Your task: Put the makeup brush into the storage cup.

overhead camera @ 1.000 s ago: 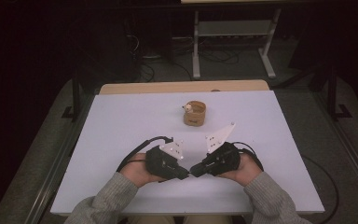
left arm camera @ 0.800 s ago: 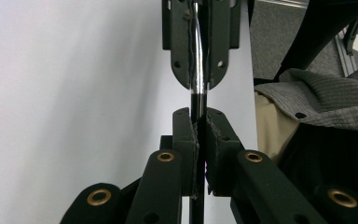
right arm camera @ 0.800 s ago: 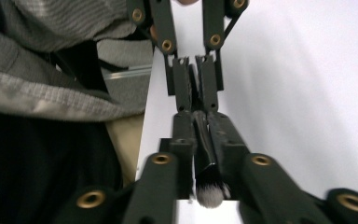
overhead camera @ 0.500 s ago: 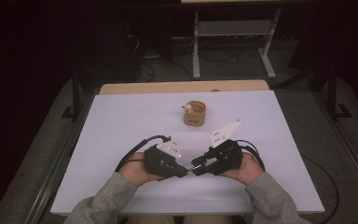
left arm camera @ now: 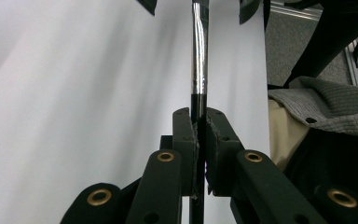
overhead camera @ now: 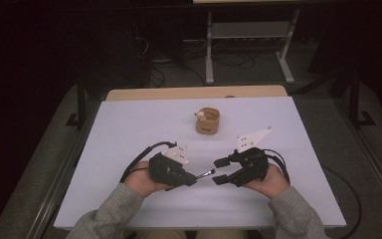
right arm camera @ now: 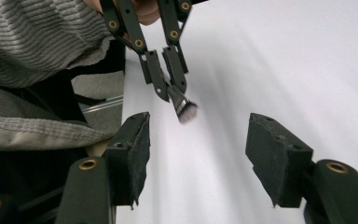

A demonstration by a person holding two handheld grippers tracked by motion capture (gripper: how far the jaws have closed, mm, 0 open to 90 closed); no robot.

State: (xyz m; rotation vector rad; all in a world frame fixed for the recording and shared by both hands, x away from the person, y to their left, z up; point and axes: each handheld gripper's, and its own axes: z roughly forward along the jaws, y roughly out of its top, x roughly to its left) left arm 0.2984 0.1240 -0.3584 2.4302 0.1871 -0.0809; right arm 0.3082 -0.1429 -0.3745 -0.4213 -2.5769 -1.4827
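Dim lab: white worktable (overhead camera: 129, 129), floor cables (overhead camera: 174, 59), metal equipment stand (overhead camera: 248, 35).

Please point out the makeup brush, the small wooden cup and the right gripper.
makeup brush (right arm camera: 187, 111): right gripper view, on its bristle head.
small wooden cup (overhead camera: 208, 122): high view, on its side wall.
right gripper (overhead camera: 221, 171): high view, between its open fingertips.

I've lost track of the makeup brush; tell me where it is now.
The makeup brush is clamped in the left gripper, near the table's front edge in the high view, bristles pointing at the open right gripper.
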